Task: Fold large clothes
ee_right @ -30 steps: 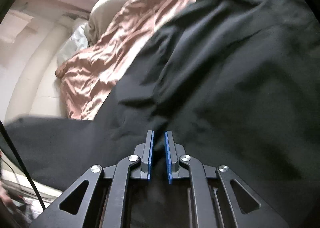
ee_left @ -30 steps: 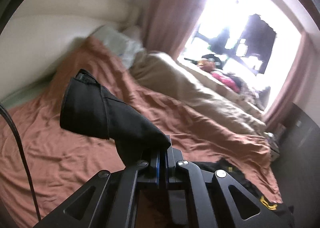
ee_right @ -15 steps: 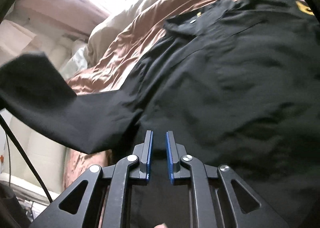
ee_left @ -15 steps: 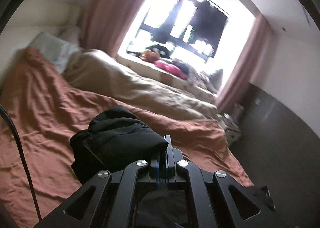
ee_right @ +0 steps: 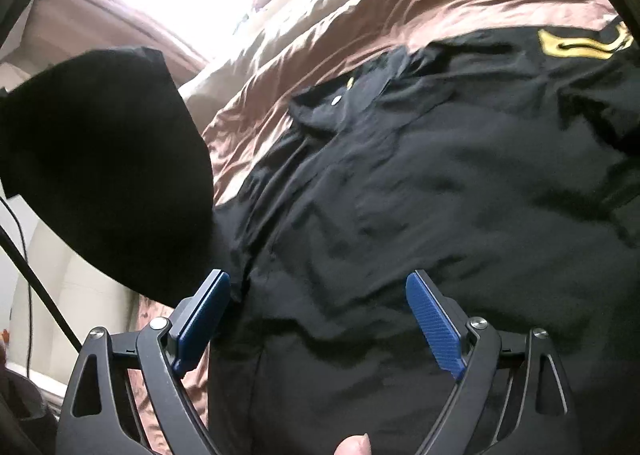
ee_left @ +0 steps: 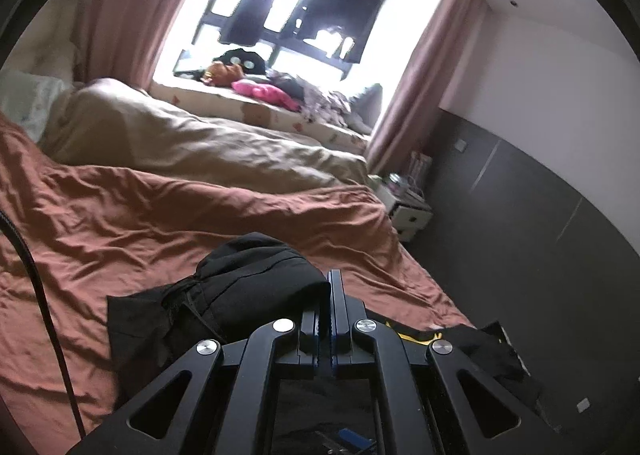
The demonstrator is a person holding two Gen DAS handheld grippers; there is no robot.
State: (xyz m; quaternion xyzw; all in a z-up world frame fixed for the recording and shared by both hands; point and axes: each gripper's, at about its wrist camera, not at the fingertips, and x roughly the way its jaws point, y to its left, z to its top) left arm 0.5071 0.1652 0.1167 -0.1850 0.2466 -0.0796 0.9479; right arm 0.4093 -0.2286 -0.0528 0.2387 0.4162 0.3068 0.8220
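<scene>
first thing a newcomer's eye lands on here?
Likely the black shirt with gold trim, spread across the rust-brown bedsheet, its sleeve bunched in the shut left gripper. Then the right gripper, jaws wide open above the shirt's body, and the blown-out bright window beyond the bed.

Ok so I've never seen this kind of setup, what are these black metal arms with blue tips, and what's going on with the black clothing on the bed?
They're two handheld claws, each with a camera looking along its fingers. In the left view, the left claw is shut on a black sleeve above the rust-colored bedspread. In the right view, the right claw is open and empty over the black shirt spread on the bed.
</scene>
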